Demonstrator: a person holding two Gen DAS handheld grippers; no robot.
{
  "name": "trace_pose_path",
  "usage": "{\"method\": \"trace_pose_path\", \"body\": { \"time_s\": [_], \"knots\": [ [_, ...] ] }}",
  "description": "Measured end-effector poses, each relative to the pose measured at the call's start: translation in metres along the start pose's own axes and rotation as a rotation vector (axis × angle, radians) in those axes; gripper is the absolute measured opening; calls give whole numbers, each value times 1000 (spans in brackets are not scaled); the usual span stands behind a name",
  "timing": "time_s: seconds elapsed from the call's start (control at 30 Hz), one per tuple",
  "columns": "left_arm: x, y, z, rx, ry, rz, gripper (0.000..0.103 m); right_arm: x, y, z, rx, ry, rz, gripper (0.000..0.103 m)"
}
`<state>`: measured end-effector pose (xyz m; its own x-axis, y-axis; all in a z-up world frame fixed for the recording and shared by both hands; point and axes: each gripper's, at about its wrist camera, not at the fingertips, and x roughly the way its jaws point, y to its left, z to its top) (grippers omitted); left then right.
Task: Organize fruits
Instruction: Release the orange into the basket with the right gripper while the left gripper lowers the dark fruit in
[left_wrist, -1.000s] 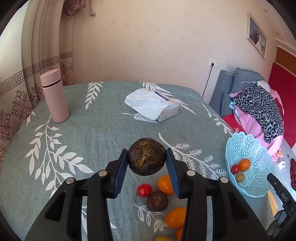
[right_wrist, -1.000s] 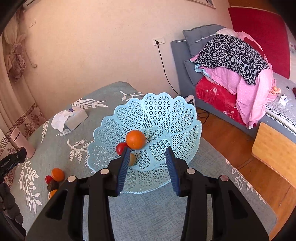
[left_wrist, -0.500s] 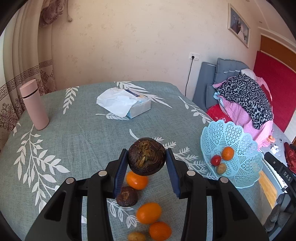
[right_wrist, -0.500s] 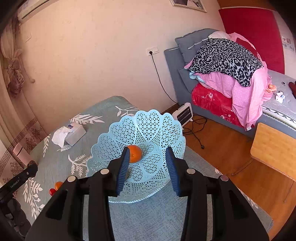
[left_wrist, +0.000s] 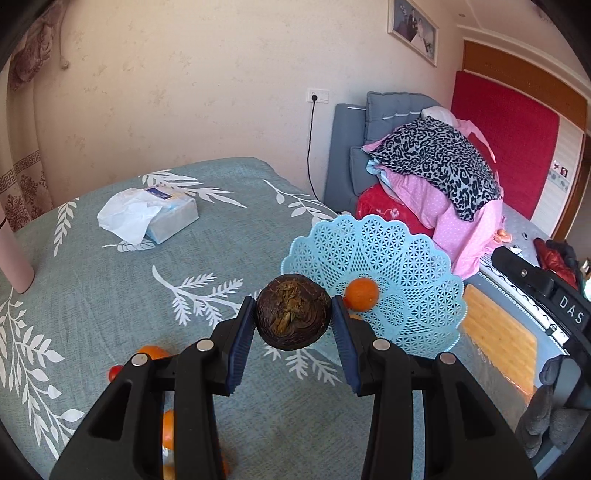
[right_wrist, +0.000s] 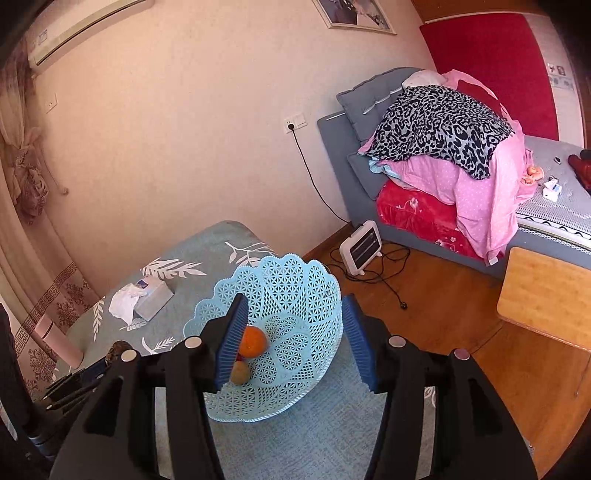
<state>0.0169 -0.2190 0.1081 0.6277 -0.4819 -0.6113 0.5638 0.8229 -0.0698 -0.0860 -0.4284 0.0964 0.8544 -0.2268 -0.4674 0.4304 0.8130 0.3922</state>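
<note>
Gripping a dark, wrinkled round fruit (left_wrist: 293, 312).

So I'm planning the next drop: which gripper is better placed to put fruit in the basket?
Left. The left gripper already holds the dark brown fruit just short of the blue basket. The right gripper hangs over the basket with open, empty jaws.

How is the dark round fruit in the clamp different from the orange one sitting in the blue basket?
The dark brown fruit is dull and rough, with a dried fibrous centre; the orange fruit is smooth and bright. The dark one is gripped in the left gripper, off the table; the orange one rests loose in the blue basket. Both are roundish.
</note>
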Motion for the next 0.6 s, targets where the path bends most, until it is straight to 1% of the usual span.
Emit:
{"method": "trace_pose_path", "body": {
  "time_s": [0.2, 0.23, 0.27, 0.3, 0.33, 0.47, 0.6],
  "knots": [
    [13, -30, 0, 31, 9, -78, 42, 0, -2, 1, 13, 4, 4, 55],
    [15, -33, 0, 30, 8, -88, 47, 0, -1, 1, 12, 5, 6, 55],
    [15, -36, 0, 28, 4, -90, 55, -1, 0, 1, 10, 3, 6, 55],
    [13, -37, 0, 23, -7, -87, 77, -1, 1, 0, 8, 2, 7, 55],
    [10, -37, -1, 19, -27, -83, 82, -1, 1, 1, 8, 1, 8, 55],
    [2, -27, 1, 11, -43, -60, 82, -2, 0, 1, 14, -2, 6, 55],
    [-7, -9, 3, -25, -58, -24, 82, 0, 3, -2, 10, 3, 4, 60]
  ]
}}
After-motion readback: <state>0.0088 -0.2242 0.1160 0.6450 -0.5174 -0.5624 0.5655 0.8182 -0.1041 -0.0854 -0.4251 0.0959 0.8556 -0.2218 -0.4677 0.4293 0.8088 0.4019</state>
